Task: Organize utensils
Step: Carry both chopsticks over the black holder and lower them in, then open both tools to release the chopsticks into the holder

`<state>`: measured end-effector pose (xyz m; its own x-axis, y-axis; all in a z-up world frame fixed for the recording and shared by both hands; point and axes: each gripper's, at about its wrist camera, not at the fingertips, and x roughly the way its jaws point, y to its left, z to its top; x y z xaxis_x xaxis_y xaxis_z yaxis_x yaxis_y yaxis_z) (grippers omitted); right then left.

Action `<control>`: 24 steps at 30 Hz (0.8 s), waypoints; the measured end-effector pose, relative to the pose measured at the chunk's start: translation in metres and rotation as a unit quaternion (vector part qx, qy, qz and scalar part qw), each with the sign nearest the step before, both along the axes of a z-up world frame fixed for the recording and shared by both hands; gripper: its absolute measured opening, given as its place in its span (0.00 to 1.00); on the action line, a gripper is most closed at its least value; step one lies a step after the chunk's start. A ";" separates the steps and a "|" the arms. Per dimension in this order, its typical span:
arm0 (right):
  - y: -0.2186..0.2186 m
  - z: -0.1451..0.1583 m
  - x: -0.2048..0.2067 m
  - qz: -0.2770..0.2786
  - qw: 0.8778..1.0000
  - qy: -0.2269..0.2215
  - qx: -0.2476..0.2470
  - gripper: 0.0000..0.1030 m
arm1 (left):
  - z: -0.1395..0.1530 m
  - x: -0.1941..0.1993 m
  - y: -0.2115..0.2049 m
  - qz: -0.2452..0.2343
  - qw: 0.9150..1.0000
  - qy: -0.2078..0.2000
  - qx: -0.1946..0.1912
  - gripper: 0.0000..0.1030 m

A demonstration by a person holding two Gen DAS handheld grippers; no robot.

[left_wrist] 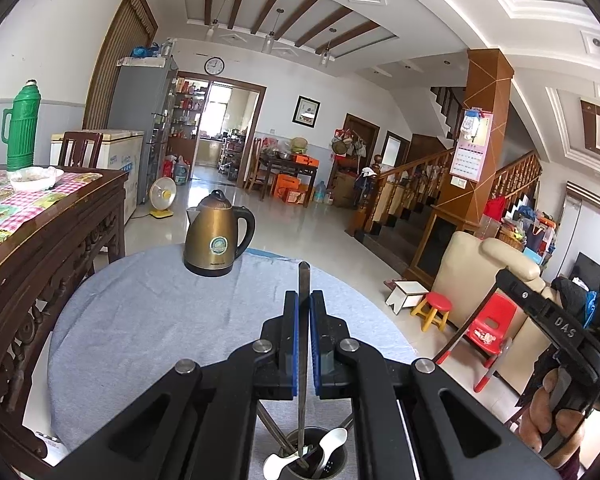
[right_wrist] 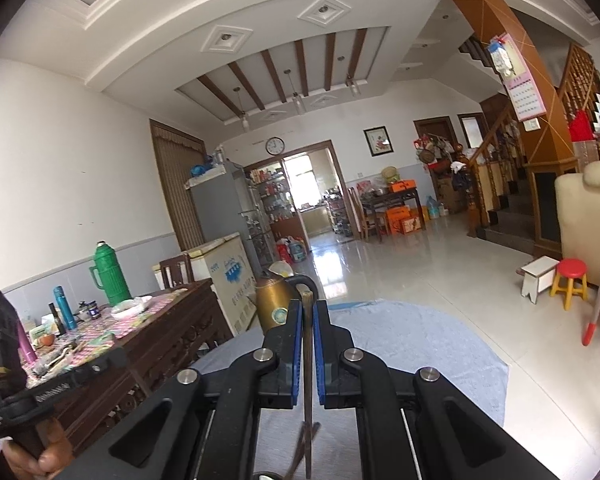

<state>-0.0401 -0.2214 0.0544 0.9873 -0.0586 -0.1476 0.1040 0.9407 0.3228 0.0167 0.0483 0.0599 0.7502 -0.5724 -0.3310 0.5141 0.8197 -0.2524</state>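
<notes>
Both views are bright with daylight, which comes mainly from the doorway (left_wrist: 224, 120) at the far end and makes white glare on the polished floor (right_wrist: 380, 264). The fisheye lens bends the ceiling and walls strongly, and the corners are black. The near parts at the right view's left edge are a little blurred.

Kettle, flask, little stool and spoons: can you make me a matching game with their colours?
Things:
1. kettle
2. flask
3. round stool
4. spoons in the holder

Colours:
A. white
B. red seat with yellow legs
C. gold with a black handle
D. green

Pairs: 1-C, 2-D, 3-B, 4-A
</notes>
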 end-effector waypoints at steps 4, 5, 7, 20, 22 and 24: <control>0.014 0.010 -0.003 0.016 1.000 -0.014 -0.007 0.06 | 0.002 0.000 0.002 -0.002 1.000 0.001 -0.005 0.05; 0.018 0.012 -0.004 0.021 1.000 -0.018 -0.008 0.06 | 0.002 0.000 0.002 -0.002 1.000 0.000 -0.006 0.05; 0.023 0.015 -0.003 0.029 0.999 -0.022 -0.008 0.06 | 0.002 -0.001 0.003 -0.002 1.000 -0.002 -0.007 0.05; 0.061 0.003 0.013 0.083 0.996 -0.002 -0.020 0.06 | -0.006 0.002 -0.003 -0.009 1.000 0.011 -0.005 0.05; 0.063 -0.003 0.018 0.090 0.996 0.011 -0.021 0.06 | -0.009 0.002 -0.004 -0.010 1.000 0.016 -0.003 0.05; 0.063 -0.008 0.022 0.091 0.995 0.021 -0.023 0.06 | -0.012 0.002 -0.005 -0.012 1.000 0.023 -0.001 0.05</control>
